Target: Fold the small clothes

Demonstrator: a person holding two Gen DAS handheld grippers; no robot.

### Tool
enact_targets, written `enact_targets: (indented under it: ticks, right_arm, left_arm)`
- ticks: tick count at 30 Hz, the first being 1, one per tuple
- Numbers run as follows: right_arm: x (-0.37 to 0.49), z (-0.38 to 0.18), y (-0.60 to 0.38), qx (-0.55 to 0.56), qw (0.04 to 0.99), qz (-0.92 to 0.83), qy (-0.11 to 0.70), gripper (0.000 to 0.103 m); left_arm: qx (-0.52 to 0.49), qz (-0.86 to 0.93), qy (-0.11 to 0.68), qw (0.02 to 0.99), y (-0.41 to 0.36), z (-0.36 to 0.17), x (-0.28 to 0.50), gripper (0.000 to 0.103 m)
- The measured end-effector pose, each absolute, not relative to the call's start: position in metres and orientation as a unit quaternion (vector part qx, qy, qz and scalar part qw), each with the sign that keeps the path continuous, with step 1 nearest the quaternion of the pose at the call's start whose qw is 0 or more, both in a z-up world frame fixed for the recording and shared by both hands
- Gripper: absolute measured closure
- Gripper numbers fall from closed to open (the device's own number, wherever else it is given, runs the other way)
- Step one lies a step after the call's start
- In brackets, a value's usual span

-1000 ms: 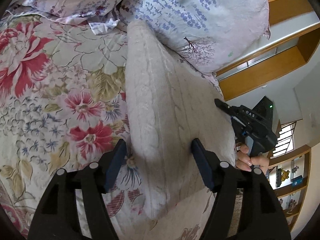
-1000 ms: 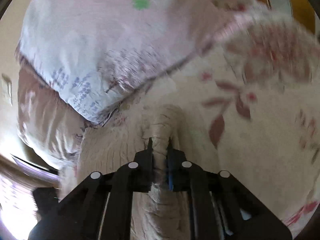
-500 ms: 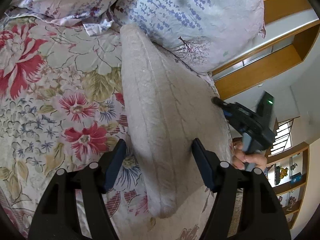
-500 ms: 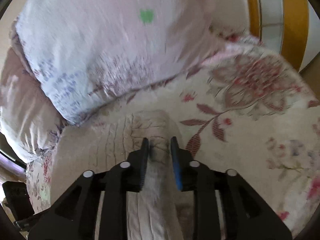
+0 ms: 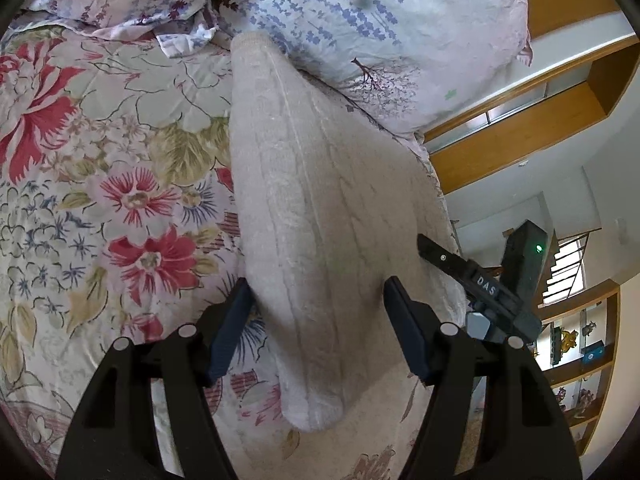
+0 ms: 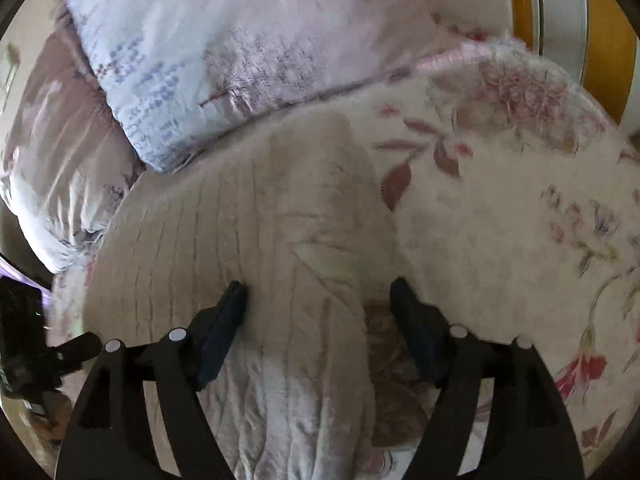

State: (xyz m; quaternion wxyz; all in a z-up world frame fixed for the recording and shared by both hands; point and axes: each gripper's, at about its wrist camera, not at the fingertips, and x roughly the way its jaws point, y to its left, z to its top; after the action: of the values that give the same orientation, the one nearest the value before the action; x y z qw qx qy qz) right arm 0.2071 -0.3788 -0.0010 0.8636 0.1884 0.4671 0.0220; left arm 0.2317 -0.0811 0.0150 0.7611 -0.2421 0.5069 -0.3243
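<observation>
Both sets of fingers stand wide: right gripper (image 6: pixel 318 306) opening over the sweater (image 5: pixel 320 216); its fold may spring back.

Knit garment (image 5: pixel 320 216): beige, fuzzy, cable-ribbed cloth, matt. Bedspread (image 5: pixel 100 168): floral printed cloth, quilted. Pillow (image 5: pixel 380 20): thin wrinkled cotton. Gripper fingers (image 5: pixel 230 330): matt black plastic. Shelving (image 5: pixel 516 152): glossy wood.

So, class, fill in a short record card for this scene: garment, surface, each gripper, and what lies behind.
garment: beige knit piece, folded lengthwise, lying flat
surface: floral bedspread
left gripper: open, straddling the garment's near end
right gripper: jaws opening, knit lying between them, pads not pressing it
behind: lavender-print pillow at the garment's far end
</observation>
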Motion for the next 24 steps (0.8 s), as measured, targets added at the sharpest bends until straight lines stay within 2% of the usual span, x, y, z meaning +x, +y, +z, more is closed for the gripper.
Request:
enact_targets:
  ticks: [2,6,8,11,13,16,20,22,24]
  right_arm:
    - [0.2,0.01,-0.381,0.202,0.865,0.015,0.459,0.031]
    - [0.177,0.048,-0.38,0.193,0.907,0.024,0.374,0.035]
    - [0.173,0.056,-0.374,0.201,0.91,0.065,0.357,0.035]
    - [0.181,0.048,-0.362,0.212,0.89,0.122,0.384,0.035]
    - [0.197,0.022,-0.356,0.198,0.869,0.092,0.443,0.035]
    - [0.207,0.015,-0.354,0.177,0.88,0.077,0.434,0.034]
    - [0.209,0.027,-0.361,0.202,0.871,0.074,0.441,0.034]
    - [0.202,0.038,-0.369,0.219,0.876,0.067,0.424,0.026]
    - [0.195,0.047,-0.382,0.235,0.882,0.053,0.404,0.01]
  left_arm:
    - [-0.241,-0.323,0.502,0.765,-0.078,0.018,0.23,0.035]
    - [-0.252,-0.319,0.494,0.768,-0.069,0.023,0.231,0.034]
    - [-0.254,-0.322,0.493,0.768,-0.07,0.024,0.231,0.034]
    - [-0.248,-0.32,0.497,0.768,-0.075,0.021,0.231,0.033]
    - [-0.245,-0.32,0.501,0.766,-0.079,0.018,0.23,0.033]
    - [-0.244,-0.323,0.505,0.762,-0.084,0.015,0.233,0.033]
    - [-0.242,-0.323,0.499,0.767,-0.077,0.018,0.232,0.031]
    - [-0.24,-0.321,0.495,0.771,-0.074,0.02,0.232,0.028]
    - [-0.236,-0.32,0.493,0.774,-0.072,0.02,0.232,0.024]
